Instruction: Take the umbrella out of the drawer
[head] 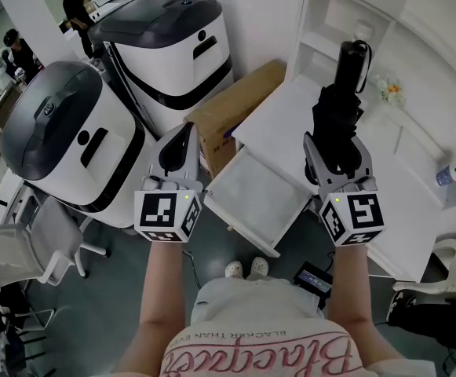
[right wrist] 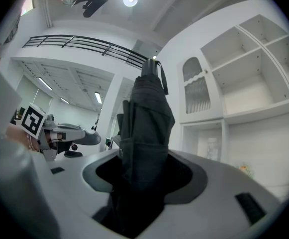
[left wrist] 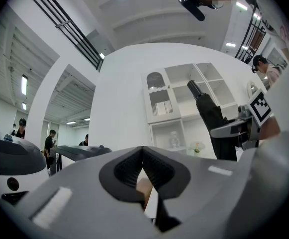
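Umbrella (head: 338, 116) stands clamped in right gripper (head: 337, 161), above open drawer (head: 253, 197)

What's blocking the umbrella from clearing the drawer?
Nothing visible. The umbrella is already clamped in the right gripper, held upright and clear of the open drawer, which looks empty.

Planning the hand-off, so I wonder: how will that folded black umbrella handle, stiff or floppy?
The umbrella is probably stiff: it juts straight out of the right tongs without drooping. Its loose, creased fabric looks soft, so it may shift in the grip. Roundish, it might roll if laid down.
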A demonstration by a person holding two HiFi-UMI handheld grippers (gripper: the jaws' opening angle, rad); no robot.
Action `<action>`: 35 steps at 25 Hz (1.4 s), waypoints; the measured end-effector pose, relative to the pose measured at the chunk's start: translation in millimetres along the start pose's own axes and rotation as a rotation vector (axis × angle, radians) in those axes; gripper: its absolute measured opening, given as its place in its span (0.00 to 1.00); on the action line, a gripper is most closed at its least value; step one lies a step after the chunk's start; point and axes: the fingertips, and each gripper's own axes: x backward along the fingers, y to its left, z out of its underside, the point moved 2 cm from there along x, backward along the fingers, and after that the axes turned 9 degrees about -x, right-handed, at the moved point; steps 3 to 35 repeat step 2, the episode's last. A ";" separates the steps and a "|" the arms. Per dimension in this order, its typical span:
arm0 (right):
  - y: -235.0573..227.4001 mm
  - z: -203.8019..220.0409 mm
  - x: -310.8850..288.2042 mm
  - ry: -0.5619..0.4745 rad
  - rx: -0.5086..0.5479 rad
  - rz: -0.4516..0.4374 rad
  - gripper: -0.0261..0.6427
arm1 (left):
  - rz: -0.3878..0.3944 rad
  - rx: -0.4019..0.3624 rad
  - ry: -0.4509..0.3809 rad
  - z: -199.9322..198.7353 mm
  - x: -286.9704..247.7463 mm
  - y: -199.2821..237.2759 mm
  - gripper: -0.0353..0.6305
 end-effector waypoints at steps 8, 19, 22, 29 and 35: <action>-1.5 1.3 0.9 0.000 -0.001 -0.001 0.41 | 0.002 -0.003 -0.001 -0.9 -0.3 -2.3 0.07; -1.5 1.3 0.9 0.000 -0.001 -0.001 0.41 | 0.002 -0.003 -0.001 -0.9 -0.3 -2.3 0.07; -1.5 1.3 0.9 0.000 -0.001 -0.001 0.41 | 0.002 -0.003 -0.001 -0.9 -0.3 -2.3 0.07; -1.5 1.3 0.9 0.000 -0.001 -0.001 0.41 | 0.002 -0.003 -0.001 -0.9 -0.3 -2.3 0.07; -1.5 1.3 0.9 0.000 -0.001 -0.001 0.41 | 0.002 -0.003 -0.001 -0.9 -0.3 -2.3 0.07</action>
